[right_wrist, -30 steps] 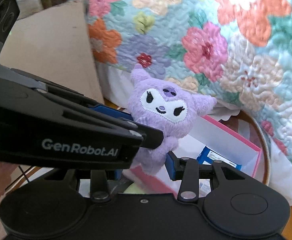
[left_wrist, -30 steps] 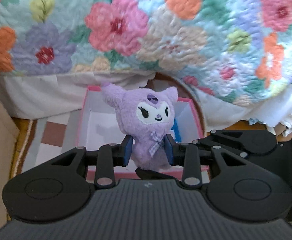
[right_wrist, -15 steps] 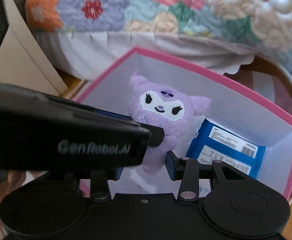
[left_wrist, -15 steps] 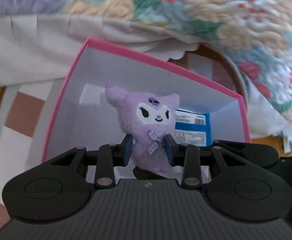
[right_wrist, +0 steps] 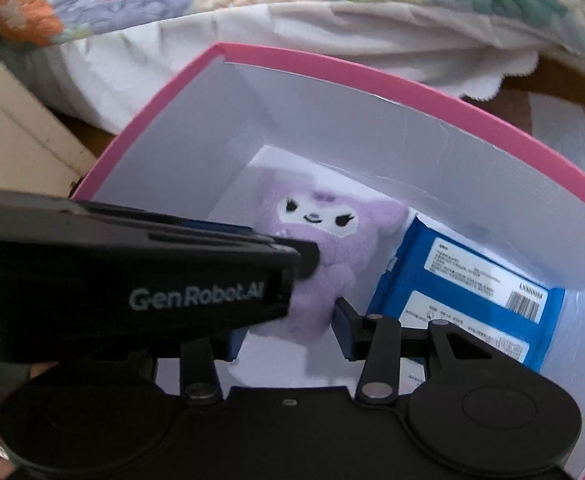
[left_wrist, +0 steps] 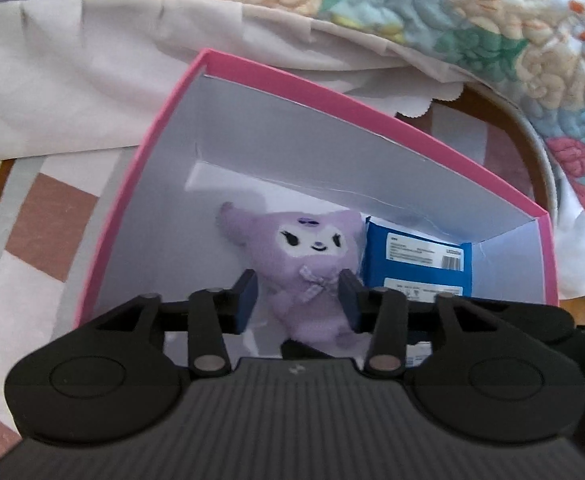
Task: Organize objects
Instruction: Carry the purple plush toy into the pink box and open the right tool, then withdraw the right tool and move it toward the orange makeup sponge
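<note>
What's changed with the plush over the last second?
The left gripper carried the plush from above the pink box down inside it, beside the blue pack. Its fingers have now opened, with a gap on one side. The pack and box stayed put; the right gripper followed alongside, open.
</note>
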Available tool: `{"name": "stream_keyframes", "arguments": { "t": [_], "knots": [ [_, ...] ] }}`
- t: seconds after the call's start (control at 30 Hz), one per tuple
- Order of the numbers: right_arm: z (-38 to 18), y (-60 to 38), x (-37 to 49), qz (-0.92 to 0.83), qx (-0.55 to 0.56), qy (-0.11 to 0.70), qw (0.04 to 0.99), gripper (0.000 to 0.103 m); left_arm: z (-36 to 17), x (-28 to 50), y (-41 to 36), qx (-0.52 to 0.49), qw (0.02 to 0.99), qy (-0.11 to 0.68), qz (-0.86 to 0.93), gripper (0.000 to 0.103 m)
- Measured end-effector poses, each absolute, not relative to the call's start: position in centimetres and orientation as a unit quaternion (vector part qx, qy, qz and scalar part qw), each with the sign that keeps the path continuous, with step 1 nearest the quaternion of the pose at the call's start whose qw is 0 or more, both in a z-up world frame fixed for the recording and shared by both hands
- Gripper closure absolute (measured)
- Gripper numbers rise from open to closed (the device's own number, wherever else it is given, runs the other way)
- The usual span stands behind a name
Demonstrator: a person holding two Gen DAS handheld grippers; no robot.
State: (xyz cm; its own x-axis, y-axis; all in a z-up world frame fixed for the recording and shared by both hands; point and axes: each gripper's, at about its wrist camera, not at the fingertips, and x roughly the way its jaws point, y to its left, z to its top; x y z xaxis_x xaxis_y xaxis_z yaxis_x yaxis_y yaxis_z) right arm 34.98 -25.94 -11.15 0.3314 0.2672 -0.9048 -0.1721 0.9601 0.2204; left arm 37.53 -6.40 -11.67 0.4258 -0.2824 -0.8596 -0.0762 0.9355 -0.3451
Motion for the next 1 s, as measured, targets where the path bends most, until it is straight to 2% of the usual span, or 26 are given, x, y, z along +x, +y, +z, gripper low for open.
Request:
{"name": "stream_keyframes", "arguments": {
  "t": [0.1, 0.27, 0.47, 0.67, 1.0],
  "knots": [
    [-10.9, -26.2, 34.5, 0.124, 0.044, 0.563, 0.816, 0.043, -10.7, 36.8, -6.5, -0.148, 0.832, 0.53, -0.072, 0.055],
    [-8.9, -26.8, 31.5, 0.107, 0.026, 0.534, 0.838, 0.043, -7.9, 34.7, -6.9, -0.096, 0.845, 0.519, -0.082, 0.051],
    [-4.1, -27.3, 27.3, 0.117, 0.034, 0.493, 0.862, 0.043, -4.7, 31.4, -5.6, -0.117, 0.841, 0.518, -0.105, 0.05],
    [1.0, -26.8, 23.6, 0.132, 0.054, 0.458, 0.877, 0.043, 0.0, 27.1, -4.7, -0.077, 0.855, 0.499, -0.123, 0.047],
    [8.0, -23.6, 16.7, 0.178, -0.016, 0.426, 0.887, 0.04, 6.4, 19.9, -3.7, -0.042, 0.851, 0.502, -0.148, 0.046]
  ]
}}
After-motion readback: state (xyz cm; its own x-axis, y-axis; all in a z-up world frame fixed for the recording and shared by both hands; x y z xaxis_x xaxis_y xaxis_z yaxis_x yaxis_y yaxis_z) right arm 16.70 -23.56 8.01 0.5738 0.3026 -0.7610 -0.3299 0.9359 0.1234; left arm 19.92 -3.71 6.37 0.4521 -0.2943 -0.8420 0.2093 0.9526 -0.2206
